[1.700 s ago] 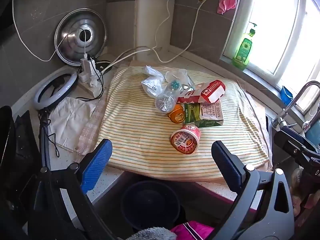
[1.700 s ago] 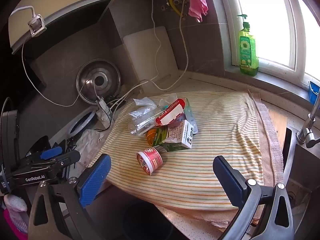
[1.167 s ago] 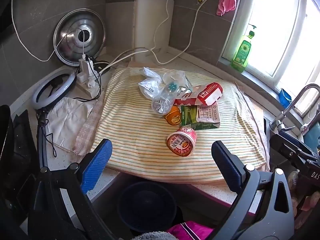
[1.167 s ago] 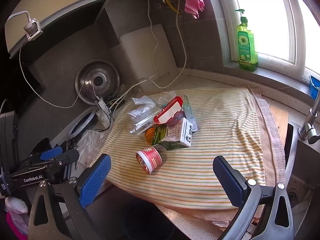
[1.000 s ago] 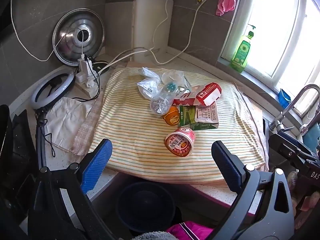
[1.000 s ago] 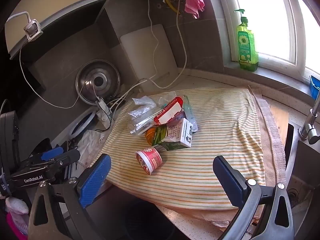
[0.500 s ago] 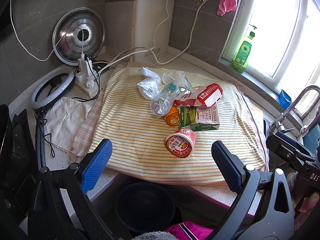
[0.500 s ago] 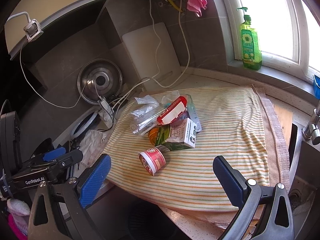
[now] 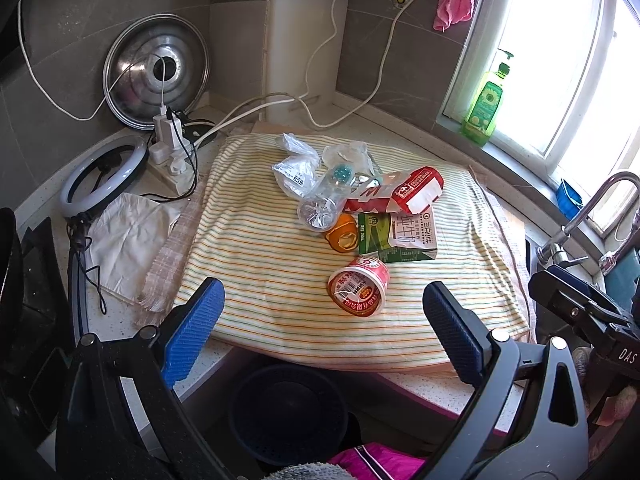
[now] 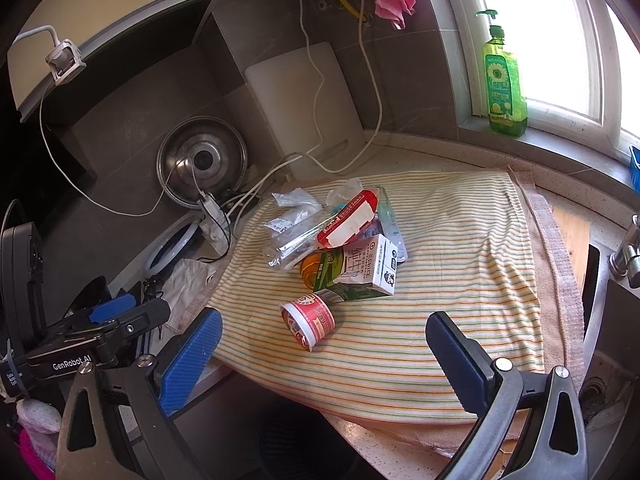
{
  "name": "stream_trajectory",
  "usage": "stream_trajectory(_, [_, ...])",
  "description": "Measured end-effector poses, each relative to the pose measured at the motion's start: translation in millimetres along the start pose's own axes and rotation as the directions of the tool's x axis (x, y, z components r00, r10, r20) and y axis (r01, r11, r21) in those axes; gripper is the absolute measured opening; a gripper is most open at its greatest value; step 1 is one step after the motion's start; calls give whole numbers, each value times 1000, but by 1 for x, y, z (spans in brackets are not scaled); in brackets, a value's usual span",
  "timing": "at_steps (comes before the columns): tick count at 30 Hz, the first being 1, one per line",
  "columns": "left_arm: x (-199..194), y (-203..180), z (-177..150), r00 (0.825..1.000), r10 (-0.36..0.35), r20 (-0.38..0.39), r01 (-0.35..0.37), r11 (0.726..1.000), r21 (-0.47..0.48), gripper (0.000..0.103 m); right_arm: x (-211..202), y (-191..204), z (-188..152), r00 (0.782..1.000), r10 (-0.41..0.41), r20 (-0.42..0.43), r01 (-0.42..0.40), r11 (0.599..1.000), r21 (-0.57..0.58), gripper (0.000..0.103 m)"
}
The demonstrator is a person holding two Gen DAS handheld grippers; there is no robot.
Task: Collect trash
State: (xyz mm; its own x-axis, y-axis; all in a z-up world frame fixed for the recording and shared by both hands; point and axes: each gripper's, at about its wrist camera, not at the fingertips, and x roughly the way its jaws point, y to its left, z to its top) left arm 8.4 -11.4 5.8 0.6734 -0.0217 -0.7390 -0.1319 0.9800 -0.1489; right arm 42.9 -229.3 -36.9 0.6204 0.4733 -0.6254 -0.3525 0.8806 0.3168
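Observation:
A pile of trash lies on a striped cloth [image 9: 256,264] on the counter: a red and white cup [image 9: 359,291] [image 10: 309,321] on its side nearest me, a green and white milk carton [image 9: 398,237] [image 10: 360,270], an orange peel [image 9: 341,231], a clear plastic bottle [image 9: 324,200], a red and white carton [image 9: 400,196] and clear wrappers [image 9: 296,168]. My left gripper [image 9: 324,334] is open and empty, short of the cup. My right gripper [image 10: 324,354] is open and empty, near the cloth's front edge. A dark bin [image 9: 288,412] stands below the counter.
A pot lid [image 9: 156,70], a power strip with cables [image 9: 168,148], a ring light [image 9: 100,178] and a white cloth [image 9: 128,236] sit left of the striped cloth. A green soap bottle [image 10: 502,84] stands on the window sill. A tap [image 9: 592,208] and sink are at the right.
Both grippers have drifted slightly nearer the trash pile. Both stay open and nothing on the cloth has moved.

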Motion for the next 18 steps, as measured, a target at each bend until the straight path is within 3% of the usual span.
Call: stream_trajectory(18, [0, 0, 1, 1000, -3, -1, 3, 1000, -2, 101, 3, 1, -2, 1000, 6, -9, -6, 1000, 4, 103])
